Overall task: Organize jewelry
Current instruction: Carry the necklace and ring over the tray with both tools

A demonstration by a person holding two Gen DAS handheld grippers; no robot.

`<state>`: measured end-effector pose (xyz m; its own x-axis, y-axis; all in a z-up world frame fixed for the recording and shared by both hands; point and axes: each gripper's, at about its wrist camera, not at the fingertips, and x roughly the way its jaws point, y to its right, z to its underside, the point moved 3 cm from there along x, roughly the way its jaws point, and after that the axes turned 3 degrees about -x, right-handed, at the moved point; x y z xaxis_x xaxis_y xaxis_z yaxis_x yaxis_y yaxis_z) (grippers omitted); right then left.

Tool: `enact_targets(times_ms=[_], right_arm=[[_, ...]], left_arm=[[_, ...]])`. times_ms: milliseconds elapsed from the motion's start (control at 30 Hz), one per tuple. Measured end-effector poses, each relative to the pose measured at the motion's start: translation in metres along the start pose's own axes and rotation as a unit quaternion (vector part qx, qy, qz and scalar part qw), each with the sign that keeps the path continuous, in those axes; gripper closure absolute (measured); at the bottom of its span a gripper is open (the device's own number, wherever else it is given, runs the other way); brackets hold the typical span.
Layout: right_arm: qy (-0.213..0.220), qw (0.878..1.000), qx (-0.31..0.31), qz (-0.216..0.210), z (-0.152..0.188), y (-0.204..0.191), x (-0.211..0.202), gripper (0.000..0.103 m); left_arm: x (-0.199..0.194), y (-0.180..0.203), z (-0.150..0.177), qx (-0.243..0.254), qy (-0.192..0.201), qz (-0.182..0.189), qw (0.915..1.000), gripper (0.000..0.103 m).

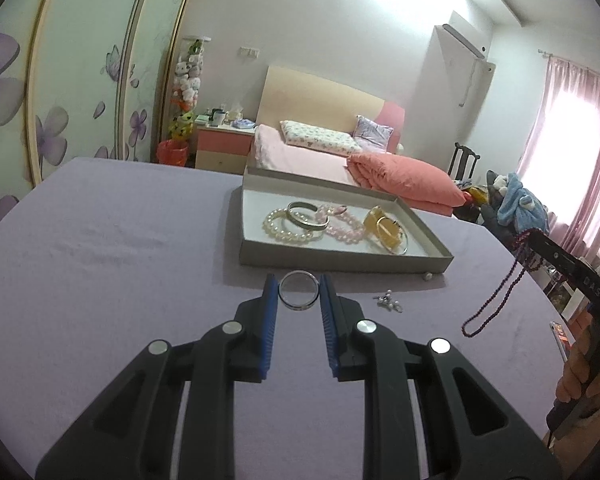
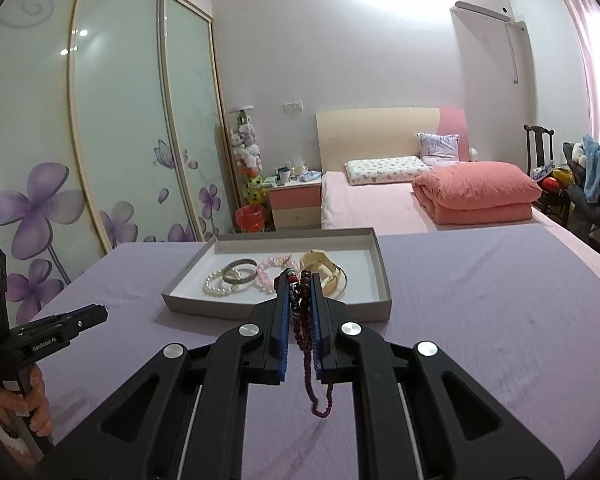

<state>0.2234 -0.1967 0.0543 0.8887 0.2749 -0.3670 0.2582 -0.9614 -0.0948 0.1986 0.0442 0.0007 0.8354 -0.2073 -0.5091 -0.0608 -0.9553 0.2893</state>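
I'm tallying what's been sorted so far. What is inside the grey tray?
In the grey tray: a pearl bracelet, silver bangle, pink bead bracelet and yellow bangles. Where they overlap, anything beneath is hidden.

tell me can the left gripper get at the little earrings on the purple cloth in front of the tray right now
Probably not yet: the left gripper is shut on a silver ring. The earrings lie uncovered near its fingertips, short of the tray.

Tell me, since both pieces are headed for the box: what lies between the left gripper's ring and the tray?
Only bare purple cloth, as the left wrist view shows. The left gripper holds the silver ring just short of the tray; small earrings lie off to the right.
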Motion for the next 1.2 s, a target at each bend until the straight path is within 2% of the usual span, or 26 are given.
enact_targets(times_ms=[600,967,1200], right_arm=[[0.036,0.999,-0.011,-0.006,-0.027,-0.005,0.009,0.093],[0.034,0.999,-0.018,-0.014,-0.031,-0.010,0.018,0.093],[0.067,0.998,-0.012,-0.011,-0.062,-0.003,0.030,0.093]], left_arm=[[0.005,0.011,-0.027,0.016,0.030,-0.001,0.9994,0.081],[0.017,0.011,-0.031,0.018,0.022,-0.001,0.9996,0.081],[0.029,0.017,-0.064,0.029,0.044,-0.001,0.9986,0.081]])
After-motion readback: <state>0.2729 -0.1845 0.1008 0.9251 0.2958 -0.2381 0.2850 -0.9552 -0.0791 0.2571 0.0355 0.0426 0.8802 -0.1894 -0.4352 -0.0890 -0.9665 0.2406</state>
